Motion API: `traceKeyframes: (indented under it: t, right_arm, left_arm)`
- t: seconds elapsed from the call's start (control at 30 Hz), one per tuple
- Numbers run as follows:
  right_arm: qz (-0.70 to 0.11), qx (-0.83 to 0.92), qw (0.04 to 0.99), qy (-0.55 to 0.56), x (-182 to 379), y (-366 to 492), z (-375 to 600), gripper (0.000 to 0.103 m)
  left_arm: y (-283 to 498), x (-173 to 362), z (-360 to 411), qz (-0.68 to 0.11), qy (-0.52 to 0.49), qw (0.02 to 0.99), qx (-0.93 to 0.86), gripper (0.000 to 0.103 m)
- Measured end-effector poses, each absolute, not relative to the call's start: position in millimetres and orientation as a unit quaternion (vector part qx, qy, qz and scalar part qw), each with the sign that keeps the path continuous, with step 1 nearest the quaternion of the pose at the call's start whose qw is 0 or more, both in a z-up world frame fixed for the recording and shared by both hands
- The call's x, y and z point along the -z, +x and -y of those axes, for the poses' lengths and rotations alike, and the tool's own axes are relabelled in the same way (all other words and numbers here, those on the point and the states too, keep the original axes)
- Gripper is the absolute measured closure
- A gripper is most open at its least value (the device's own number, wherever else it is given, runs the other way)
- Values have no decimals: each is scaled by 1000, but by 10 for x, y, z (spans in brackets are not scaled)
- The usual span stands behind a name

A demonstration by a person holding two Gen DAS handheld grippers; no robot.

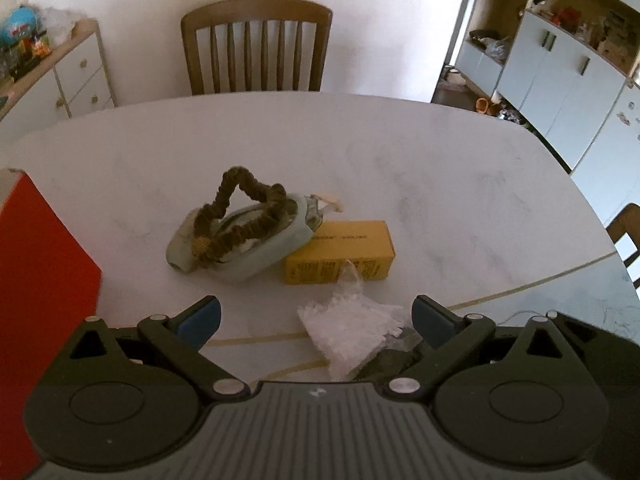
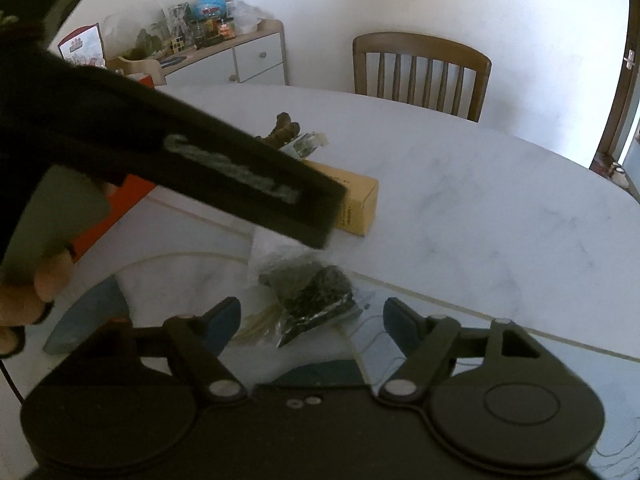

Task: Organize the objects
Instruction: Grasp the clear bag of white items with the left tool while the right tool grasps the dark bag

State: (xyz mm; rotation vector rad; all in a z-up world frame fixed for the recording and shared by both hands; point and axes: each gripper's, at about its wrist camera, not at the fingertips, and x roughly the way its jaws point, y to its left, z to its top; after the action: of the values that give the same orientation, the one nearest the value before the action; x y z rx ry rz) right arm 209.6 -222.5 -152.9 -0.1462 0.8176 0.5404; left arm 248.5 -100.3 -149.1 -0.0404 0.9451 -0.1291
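A brown fabric-covered band (image 1: 240, 216) lies on a pale blue case (image 1: 276, 244) in the middle of the white table (image 1: 440, 184). A yellow box (image 1: 340, 256) lies right of the case and shows in the right wrist view (image 2: 360, 200). A clear plastic bag with white contents (image 1: 352, 332) lies just ahead of my open, empty left gripper (image 1: 316, 320). A clear bag of dark contents (image 2: 316, 296) lies just ahead of my open, empty right gripper (image 2: 312, 320). The left gripper's dark body (image 2: 180, 160) crosses the right wrist view and hides part of the pile.
An orange-red box (image 1: 44, 288) stands at the table's left edge. A wooden chair (image 1: 256, 48) stands at the far side. A white sideboard (image 1: 76, 72) with clutter stands far left, and blue cabinets (image 1: 560, 80) far right.
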Motion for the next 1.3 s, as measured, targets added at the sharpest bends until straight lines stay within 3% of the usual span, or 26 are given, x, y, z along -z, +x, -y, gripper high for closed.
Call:
traceKeyframes:
  t: [0.27,0.4,0.5,0.57,0.77,1.3]
  right_arm:
    - [-385,-260,883,-73,1586,2074,2204,31]
    - [-383,-255,885,-77,1576,2067,2203,39]
    - [-382,-251,886,-77,1568,2062,2220,46]
    - [-382,-247,887,-77,1565,2059,2231,50]
    - [-382,-238,890,-75,1554,2030,2257,59]
    - [-389,-219,893,-53,1341,1729,2418,66]
  left_arm:
    - [2576,1586,1020,-459,-20,887,52,2]
    - [2552,1599,1071,-455,-14,889,53,5]
    - [2534,1598,1103,-455,-12,889,60,22]
    - [2533,1618,1117,-461,-15,885,66,41]
    - [2482,1635,1117,-466,-21,882,76,61]
    - [2206,1382,1023,-469,-16,879,80,68]
